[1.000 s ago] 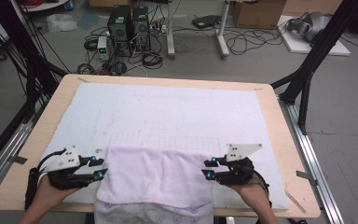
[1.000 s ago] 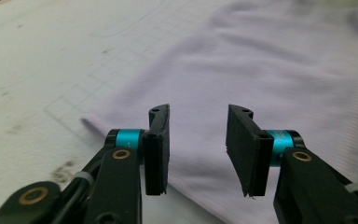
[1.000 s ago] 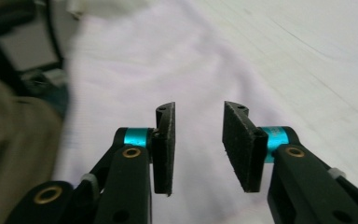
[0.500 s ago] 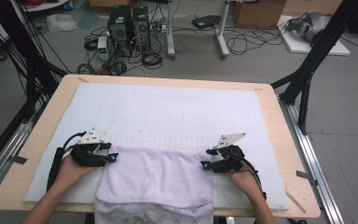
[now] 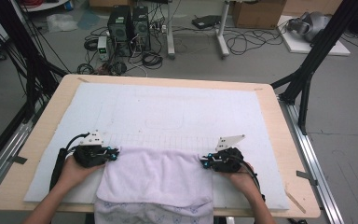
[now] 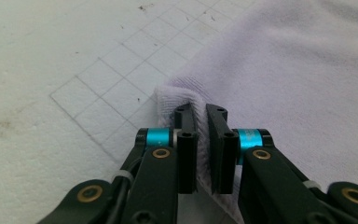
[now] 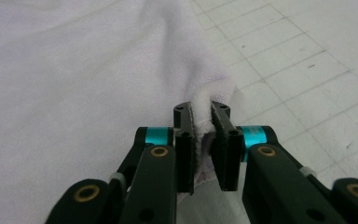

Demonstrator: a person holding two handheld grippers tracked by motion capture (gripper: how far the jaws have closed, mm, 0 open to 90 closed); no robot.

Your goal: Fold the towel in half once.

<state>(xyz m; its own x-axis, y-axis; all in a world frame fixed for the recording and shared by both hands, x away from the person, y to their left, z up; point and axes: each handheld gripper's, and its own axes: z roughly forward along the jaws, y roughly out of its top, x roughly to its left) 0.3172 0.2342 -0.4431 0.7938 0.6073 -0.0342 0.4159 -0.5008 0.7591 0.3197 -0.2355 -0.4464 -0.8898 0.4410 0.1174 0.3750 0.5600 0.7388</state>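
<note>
A pale lilac towel (image 5: 156, 177) lies on the mat at the near side of the table, its near end hanging over the front edge. My left gripper (image 5: 114, 154) is at the towel's far left corner. In the left gripper view my left gripper (image 6: 200, 112) has just closed and is shut on a fold of the towel (image 6: 298, 70). My right gripper (image 5: 206, 163) is at the far right corner. In the right gripper view my right gripper (image 7: 201, 109) has also just closed and pinches a bunched corner of the towel (image 7: 74, 70).
A white mat (image 5: 168, 107) with a faint printed grid covers the wooden table (image 5: 44, 133). Black frame struts (image 5: 307, 70) stand at both far corners. Computers (image 5: 126, 23), cables and boxes lie on the floor beyond the table.
Both hands have shifted slightly forward and down to the towel's far corners. Both pairs of jaws, open half a second ago, now grip the cloth.
</note>
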